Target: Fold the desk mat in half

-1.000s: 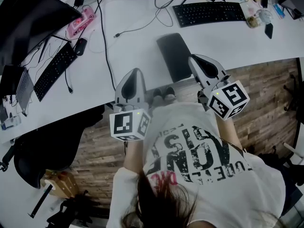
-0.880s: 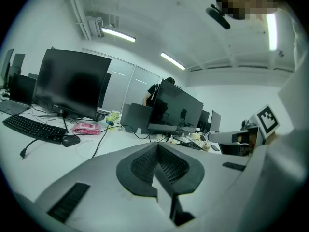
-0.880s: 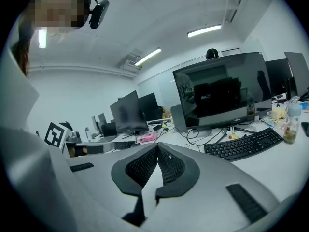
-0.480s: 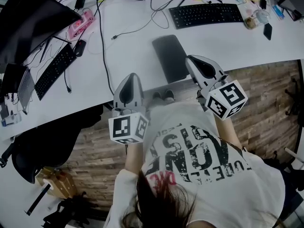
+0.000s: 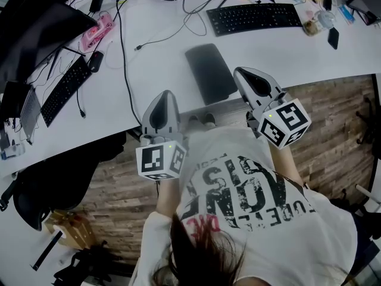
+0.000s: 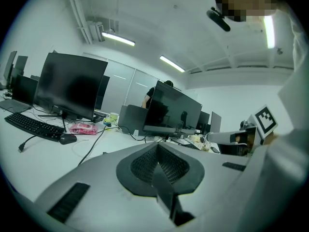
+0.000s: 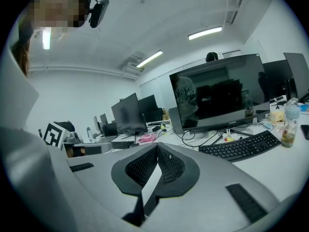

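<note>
The desk mat [image 5: 209, 73] is a dark grey, narrow rectangle lying flat on the white desk [image 5: 161, 70], its near end at the desk's front edge. My right gripper [image 5: 241, 71] hovers just right of the mat's near end, jaws shut and empty, as the right gripper view [image 7: 158, 146] confirms. My left gripper [image 5: 165, 93] is held over the desk's front edge, left of the mat and apart from it. It is also shut with nothing between the pads [image 6: 157, 146]. Neither gripper view shows the mat.
A black keyboard [image 5: 253, 16] lies behind the mat, and another keyboard [image 5: 66, 88] and a monitor [image 5: 41, 34] are at the left. Cables [image 5: 125, 52] cross the desk near a pink item [image 5: 98, 31]. A black chair [image 5: 53, 189] stands on the wooden floor.
My right gripper has drifted slightly to the right, away from the mat's edge. The left gripper has stayed put, and both stay shut.
</note>
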`<state>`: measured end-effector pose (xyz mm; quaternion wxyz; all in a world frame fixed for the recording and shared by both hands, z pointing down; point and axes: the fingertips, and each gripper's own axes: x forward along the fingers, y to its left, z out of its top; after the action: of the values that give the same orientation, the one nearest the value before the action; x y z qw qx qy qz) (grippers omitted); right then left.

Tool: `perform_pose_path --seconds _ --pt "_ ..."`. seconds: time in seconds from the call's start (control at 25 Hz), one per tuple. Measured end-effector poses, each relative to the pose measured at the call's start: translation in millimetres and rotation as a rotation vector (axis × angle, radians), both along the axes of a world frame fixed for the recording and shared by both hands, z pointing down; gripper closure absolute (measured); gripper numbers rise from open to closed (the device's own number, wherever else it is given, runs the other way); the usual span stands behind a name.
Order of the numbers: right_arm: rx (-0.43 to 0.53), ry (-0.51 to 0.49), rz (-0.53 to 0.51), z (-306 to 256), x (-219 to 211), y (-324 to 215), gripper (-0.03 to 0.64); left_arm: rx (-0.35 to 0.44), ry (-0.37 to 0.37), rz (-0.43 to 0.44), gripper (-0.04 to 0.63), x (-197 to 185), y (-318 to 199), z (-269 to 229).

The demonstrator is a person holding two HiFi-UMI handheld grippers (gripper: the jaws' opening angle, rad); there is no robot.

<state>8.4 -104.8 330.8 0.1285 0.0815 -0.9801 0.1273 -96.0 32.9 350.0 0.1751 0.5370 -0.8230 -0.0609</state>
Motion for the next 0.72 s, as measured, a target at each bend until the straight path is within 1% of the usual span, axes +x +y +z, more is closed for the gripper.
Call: perform_pose_path --seconds 0.72 --pt "-0.011 0.016 0.027 5.1 -1.5 -8.5 0.615 -0.012 0.018 0.022 0.592 -5.3 -7.6 4.7"
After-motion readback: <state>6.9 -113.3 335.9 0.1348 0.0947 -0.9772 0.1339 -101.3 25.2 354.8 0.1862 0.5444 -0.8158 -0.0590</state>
